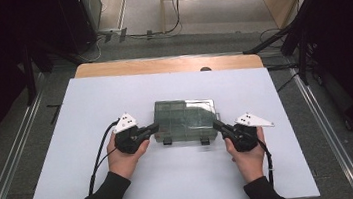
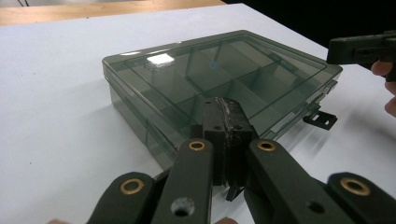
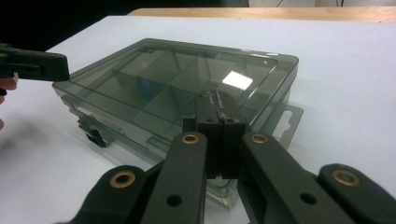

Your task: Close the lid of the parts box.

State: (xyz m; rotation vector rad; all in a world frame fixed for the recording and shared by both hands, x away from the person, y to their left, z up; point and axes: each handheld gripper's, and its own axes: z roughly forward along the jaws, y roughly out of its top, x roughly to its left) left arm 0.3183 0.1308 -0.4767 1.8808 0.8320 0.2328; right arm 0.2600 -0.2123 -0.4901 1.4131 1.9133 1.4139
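Nearest the camera in the high view, two sleeved forearms come up from the bottom edge, each hand wrapped round a gripper. Both tools have their jaws pressed together with nothing between them: each gripper view shows the two black jaws meeting in a single closed tip. The left gripper [image 1: 153,127] points its tip at the left front corner of the box [image 1: 185,119]; the right gripper [image 1: 216,125] aims at the right front corner. Whether either tip touches the plastic I cannot tell; they look just beside it. Angled inward from both sides, they seem set to steady or work the box between them, probably at the front edge where two dark latches [image 1: 167,142] hang.

The box itself is a smoky, see-through organiser with its lid down, lying flat near the middle of the white table [image 1: 91,119]. Dividers show through the lid, and a small blue item [image 3: 144,85] sits in one compartment. Beyond the white sheet, a strip of bare wood [image 1: 160,65] runs along the far edge.
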